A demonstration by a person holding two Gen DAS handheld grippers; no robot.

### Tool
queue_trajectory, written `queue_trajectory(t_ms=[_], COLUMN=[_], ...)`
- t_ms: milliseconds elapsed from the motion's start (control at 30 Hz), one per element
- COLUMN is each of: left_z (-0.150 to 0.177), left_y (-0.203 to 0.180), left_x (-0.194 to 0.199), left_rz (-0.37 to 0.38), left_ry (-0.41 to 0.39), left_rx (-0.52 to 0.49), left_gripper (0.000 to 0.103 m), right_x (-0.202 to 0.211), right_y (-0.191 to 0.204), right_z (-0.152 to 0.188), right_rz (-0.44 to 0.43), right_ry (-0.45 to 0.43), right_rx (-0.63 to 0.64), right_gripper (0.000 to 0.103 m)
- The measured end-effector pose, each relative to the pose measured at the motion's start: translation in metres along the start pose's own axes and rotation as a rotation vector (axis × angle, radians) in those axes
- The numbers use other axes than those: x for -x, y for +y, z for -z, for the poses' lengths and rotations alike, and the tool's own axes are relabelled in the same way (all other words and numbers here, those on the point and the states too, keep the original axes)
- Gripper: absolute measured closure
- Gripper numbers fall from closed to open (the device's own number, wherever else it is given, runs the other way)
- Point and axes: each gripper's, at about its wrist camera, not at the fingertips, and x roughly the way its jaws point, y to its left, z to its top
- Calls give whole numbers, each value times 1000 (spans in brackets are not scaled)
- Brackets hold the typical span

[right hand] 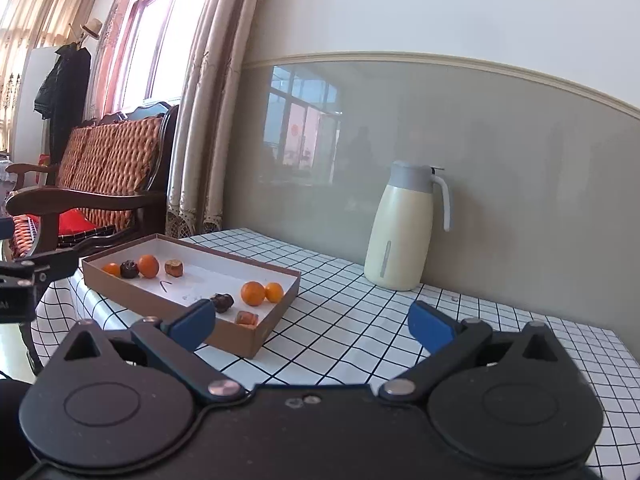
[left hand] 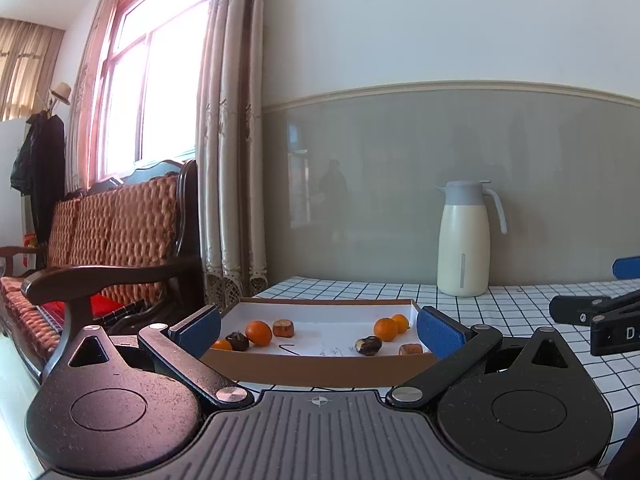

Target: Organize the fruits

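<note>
Left wrist view: left gripper (left hand: pixel 319 330) spread wide, empty, facing box (left hand: pixel 320 364) with oranges (left hand: pixel 258 333) scattered inside; right gripper (right hand: pixel 310 322) likewise apart, empty. Risk: round fruit rolling off if pinched off-centre.

Checked table (right hand: pixel 360 332) bearing box (right hand: pixel 256 338), jug (right hand: pixel 396 236).

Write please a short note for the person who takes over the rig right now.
Left tool: open, holds nothing, faces the box.
Right tool: open, holds nothing, over the checked table beside the box.
Fruits: two groups in the box, each with two oranges and two brown fruits.
Done: no sorting visible.
Left: group the fruits by kind.
</note>
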Motion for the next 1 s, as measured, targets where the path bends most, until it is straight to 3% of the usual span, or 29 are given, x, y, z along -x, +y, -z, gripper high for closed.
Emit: queue_trajectory(t_ms=[1000], left_z=[0], left_y=[-2], left_x=[-4], left_rz=[19], left_ry=[10], left_rx=[-1], left_gripper=[0], right_x=[3], right_y=[-2], right_z=[1], right_rz=[4], right_ry=[6], right_rx=[1], right_gripper=[6])
